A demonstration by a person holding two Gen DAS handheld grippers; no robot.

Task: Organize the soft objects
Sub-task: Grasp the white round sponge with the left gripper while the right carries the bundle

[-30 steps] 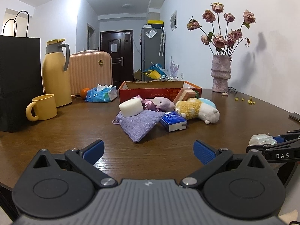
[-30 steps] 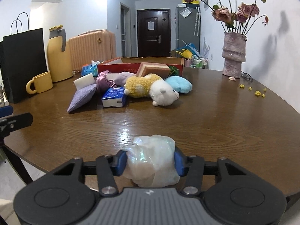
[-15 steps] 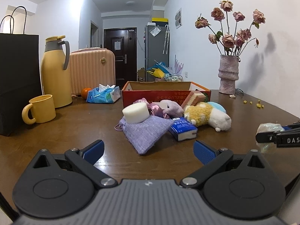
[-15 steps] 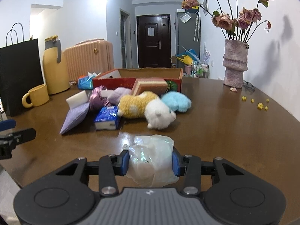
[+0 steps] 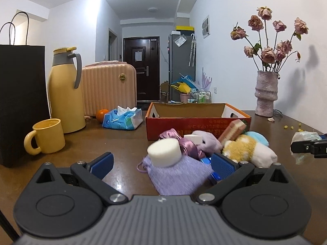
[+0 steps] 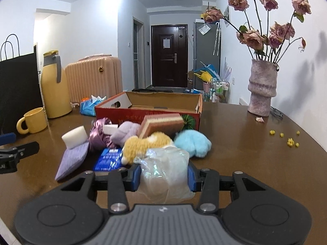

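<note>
Left wrist view: left gripper (image 5: 161, 162) low in the frame, jaws spread wide, nothing between the blue pads. Just beyond, centre frame, a pile of soft things on the brown table (image 5: 85, 140): white foam cylinder (image 5: 164, 152) resting on a lavender pouch (image 5: 175, 176), shiny purple satin bag (image 5: 185, 146) behind it, yellow-and-white plush toy (image 5: 248, 150) to the right. Behind the pile, an open red cardboard box (image 5: 196, 120). Left side of the frame: yellow mug (image 5: 46, 136), yellow thermos jug (image 5: 65, 90), black paper bag (image 5: 19, 102). Far right edge: right gripper (image 5: 304, 146) poking in, a translucent plastic bundle (image 5: 302, 137) in its jaws (only partly seen here).

Right wrist view: right gripper (image 6: 164, 175) at lower centre, pads pinching the translucent plastic bundle (image 6: 165, 173) from both sides, held clear of the table. Directly past it the plush toy (image 6: 147, 145), a light blue fluffy pad (image 6: 193, 144) to its right, a blue tissue packet (image 6: 108, 159) to its left, a striped sponge (image 6: 161, 123) leaning against the red cardboard box (image 6: 147, 110). Lavender pouch (image 6: 71, 160) at centre left, foam block on top. Upper right: vase of dried roses (image 6: 261, 89). Left edge: one finger of the left gripper, possibly the tip only.
</note>
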